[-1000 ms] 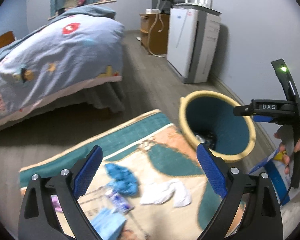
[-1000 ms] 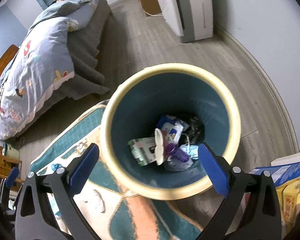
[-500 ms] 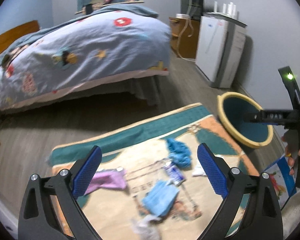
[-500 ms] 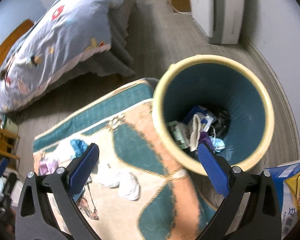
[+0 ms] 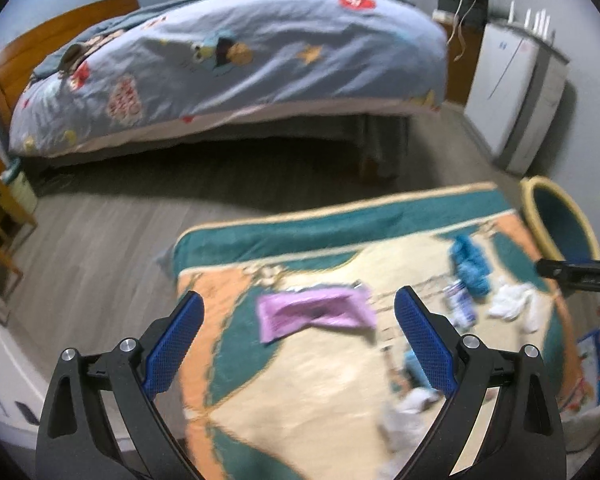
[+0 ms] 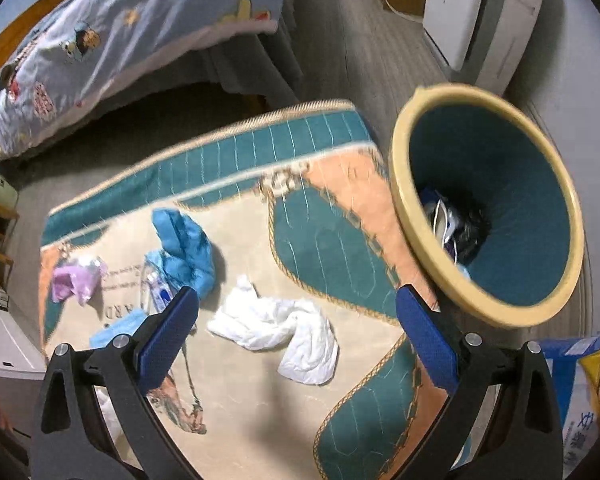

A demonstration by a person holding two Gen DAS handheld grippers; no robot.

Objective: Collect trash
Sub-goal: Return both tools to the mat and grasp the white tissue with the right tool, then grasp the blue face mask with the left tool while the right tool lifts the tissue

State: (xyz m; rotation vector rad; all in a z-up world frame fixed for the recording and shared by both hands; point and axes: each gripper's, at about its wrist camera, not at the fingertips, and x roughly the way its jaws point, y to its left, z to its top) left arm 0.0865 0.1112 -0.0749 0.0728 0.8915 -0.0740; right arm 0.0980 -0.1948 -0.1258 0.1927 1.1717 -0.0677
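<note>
Tongs first: my left gripper is spread wide, its blue pads far apart with nothing between them, held above the rug. In the gap between the fingers, centre of the left wrist frame, lies a flat purple wrapper, blurred but whole, resting on the rug's teal and cream pattern. My right gripper is just as wide open and grips nothing either; framed between its pads in the lower middle of the right wrist frame is a crumpled white tissue, lying on the cream part of the rug.

Left of the tissue in that frame sit a bunched blue cloth, a small clear packet with blue print just beside it, a flat light-blue piece partly behind my left pad, and a purple crumple near the rug's left edge.

The bin, yellow-rimmed and teal inside, fills the right of the frame, standing at the rug's corner, with dark and white scraps already at its bottom. A bed fills the upper part of the left wrist frame.
</note>
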